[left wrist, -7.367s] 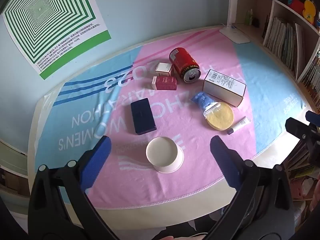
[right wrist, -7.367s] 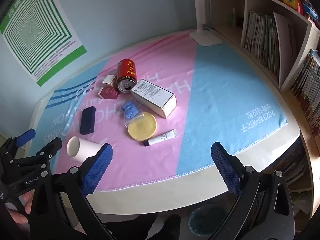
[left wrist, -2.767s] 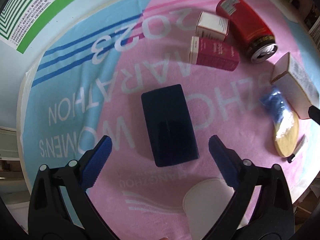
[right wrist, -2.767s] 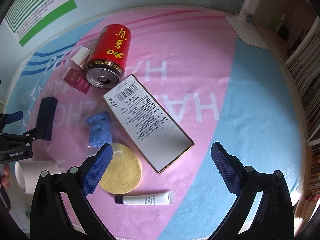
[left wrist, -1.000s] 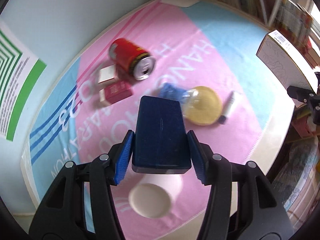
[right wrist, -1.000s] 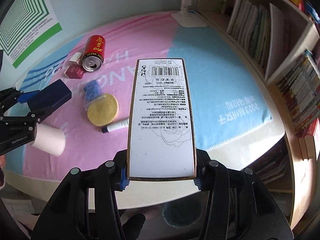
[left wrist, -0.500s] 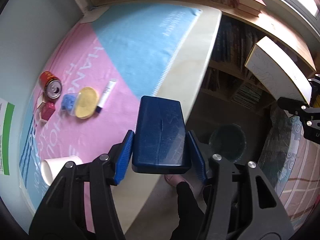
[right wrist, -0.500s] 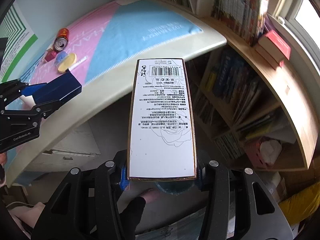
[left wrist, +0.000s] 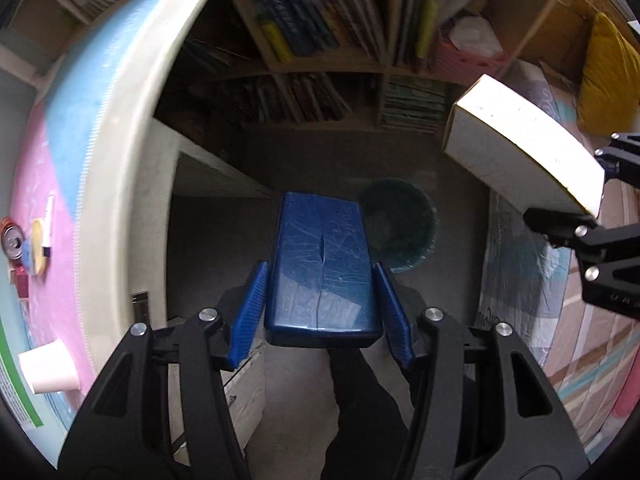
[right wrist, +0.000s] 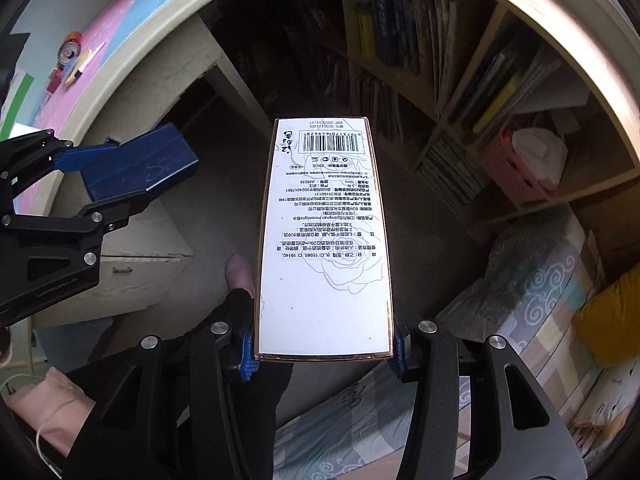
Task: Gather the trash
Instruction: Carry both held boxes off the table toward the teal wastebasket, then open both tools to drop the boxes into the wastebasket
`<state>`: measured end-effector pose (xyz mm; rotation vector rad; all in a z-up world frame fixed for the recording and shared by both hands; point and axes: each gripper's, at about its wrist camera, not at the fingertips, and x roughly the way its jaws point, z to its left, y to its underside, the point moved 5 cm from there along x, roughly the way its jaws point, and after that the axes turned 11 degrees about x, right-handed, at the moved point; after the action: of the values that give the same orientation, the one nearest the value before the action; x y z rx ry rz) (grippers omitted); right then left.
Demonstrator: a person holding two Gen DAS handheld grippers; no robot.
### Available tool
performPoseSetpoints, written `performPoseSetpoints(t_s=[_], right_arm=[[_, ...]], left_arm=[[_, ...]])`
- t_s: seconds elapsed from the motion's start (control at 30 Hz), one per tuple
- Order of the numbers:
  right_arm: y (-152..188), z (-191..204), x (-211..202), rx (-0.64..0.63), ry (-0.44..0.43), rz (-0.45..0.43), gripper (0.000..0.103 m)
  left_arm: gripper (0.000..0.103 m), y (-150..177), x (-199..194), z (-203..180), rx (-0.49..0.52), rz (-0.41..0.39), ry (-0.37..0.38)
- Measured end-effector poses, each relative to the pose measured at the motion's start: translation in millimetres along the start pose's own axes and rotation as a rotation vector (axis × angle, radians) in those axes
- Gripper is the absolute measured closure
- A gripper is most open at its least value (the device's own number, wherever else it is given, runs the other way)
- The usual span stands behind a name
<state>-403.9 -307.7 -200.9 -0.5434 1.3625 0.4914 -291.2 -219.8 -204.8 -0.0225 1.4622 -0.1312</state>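
My left gripper [left wrist: 320, 312] is shut on a dark blue case [left wrist: 320, 264], pointing down over the dim floor beside the table. A dark green bin [left wrist: 400, 228] stands on the floor just beyond and right of the case. My right gripper [right wrist: 324, 350] is shut on a long white box [right wrist: 324, 240] with a barcode; that box [left wrist: 520, 160] also shows at the right of the left wrist view. The right wrist view shows the blue case [right wrist: 140, 168] at left; the bin is hidden there. A red can [left wrist: 10, 238], yellow disc, tube and paper cup [left wrist: 48, 366] lie on the table.
The table's rounded edge [left wrist: 132, 92] curves along the left, with a drawer unit [right wrist: 132, 264] under it. Bookshelves [left wrist: 320, 40] full of books stand behind the bin. A person's dark trouser leg [left wrist: 360, 400] and pink slipper [right wrist: 240, 270] are below. A patterned rug [right wrist: 532, 288] lies right.
Both grippers have swung off the table and sunk lower over the floor, each still holding its item. The green bin now lies close beyond the blue case.
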Motion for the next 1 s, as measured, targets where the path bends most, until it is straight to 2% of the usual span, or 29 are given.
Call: performPoseSetpoints(t_s=[0.2, 0.33, 0.37, 0.43, 0.5, 0.6, 0.77, 1.0], right_arm=[[18, -18, 19, 0.035, -0.016, 0.055, 0.054], [19, -27, 25, 0.034, -0.006, 0.065, 0.053], [18, -30, 25, 0.033, 0.008, 0.056, 0.040], [17, -35, 21, 0.041, 0.029, 0.031, 0.012], [15, -40, 16, 0.051, 0.017, 0.015, 0.013], [10, -50, 13, 0.079, 0.015, 0.012, 0.013], [2, -52, 4, 0.088, 0.005, -0.014, 0.013], [-13, -44, -7, 0.053, -0.001, -0.038, 0.013]], left_arm=[[0.051, -12, 16, -29, 0.063, 0.037, 0.042], [0.049, -20, 20, -43, 0.114, 0.042, 0.042], [0.030, -22, 21, -46, 0.134, 0.045, 0.040], [0.012, -26, 24, -50, 0.165, 0.050, -0.005], [0.012, -29, 24, -52, 0.186, 0.044, -0.009], [0.011, -29, 27, -50, 0.177, 0.058, 0.009], [0.011, -25, 26, -41, 0.158, 0.063, -0.006], [0.011, -23, 11, -24, 0.106, 0.023, -0.005]])
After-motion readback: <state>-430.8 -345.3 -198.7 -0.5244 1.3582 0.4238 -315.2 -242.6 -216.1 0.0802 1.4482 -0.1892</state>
